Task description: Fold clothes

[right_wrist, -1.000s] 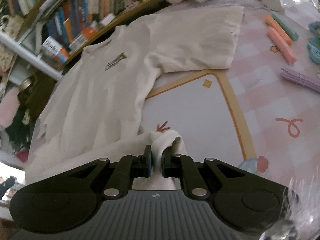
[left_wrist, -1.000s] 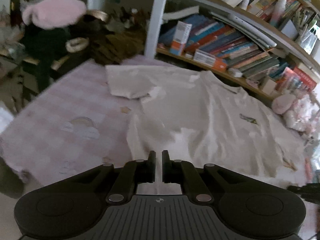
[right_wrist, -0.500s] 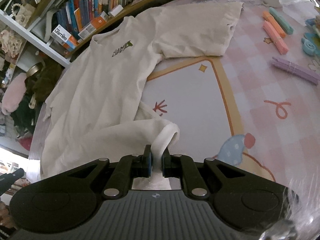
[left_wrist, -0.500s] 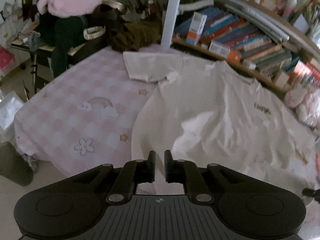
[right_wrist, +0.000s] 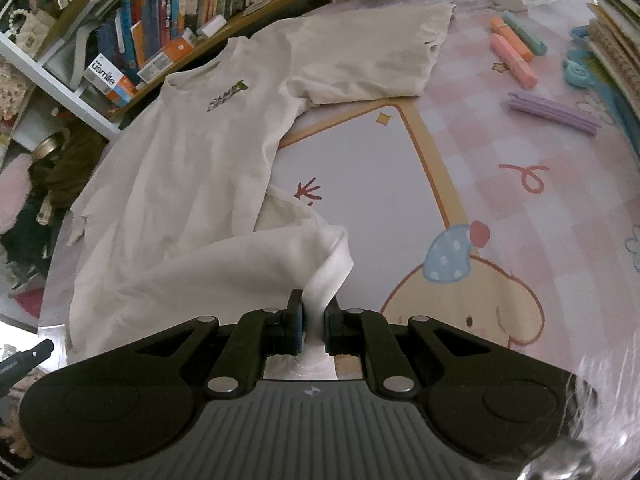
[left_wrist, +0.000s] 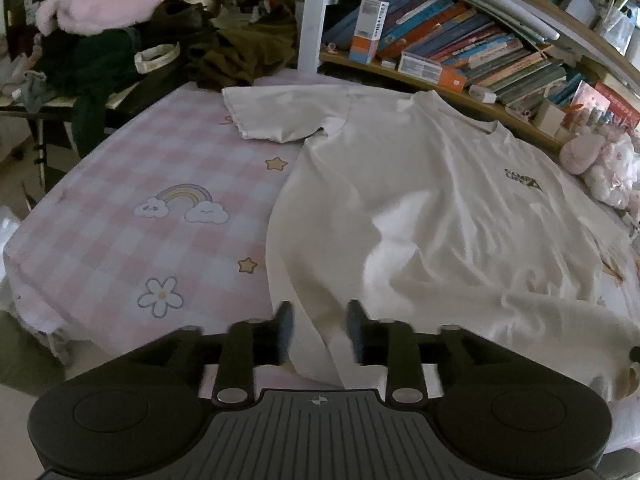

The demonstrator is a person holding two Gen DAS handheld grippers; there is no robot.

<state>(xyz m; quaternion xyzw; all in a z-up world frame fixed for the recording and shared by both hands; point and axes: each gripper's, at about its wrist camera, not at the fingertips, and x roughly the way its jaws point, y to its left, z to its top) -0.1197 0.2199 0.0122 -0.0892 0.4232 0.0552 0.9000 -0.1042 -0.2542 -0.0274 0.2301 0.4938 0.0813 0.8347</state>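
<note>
A cream T-shirt [left_wrist: 432, 200] with a small dark chest logo lies face up on a pink checked cloth, its neck toward the bookshelf. In the left wrist view my left gripper [left_wrist: 319, 326] stands open over the shirt's near hem corner, cloth lying between the spread fingers. In the right wrist view the same T-shirt [right_wrist: 192, 168] stretches away to the left, and my right gripper [right_wrist: 312, 320] is shut on its bunched hem corner, lifted off the cloth. One sleeve lies flat at the far right.
Pink checked cloth [left_wrist: 132, 220] covers the surface, its edge falling away at left. A bookshelf [left_wrist: 460, 52] runs behind. Dark clothes and a pink plush [left_wrist: 100, 4] sit at back left. Highlighters [right_wrist: 516, 50] and purple pens [right_wrist: 554, 112] lie right of the shirt.
My left gripper, shut a second ago, has opened over the hem corner and drawn back. The right gripper kept its hold on the hem and lifted it slightly.
</note>
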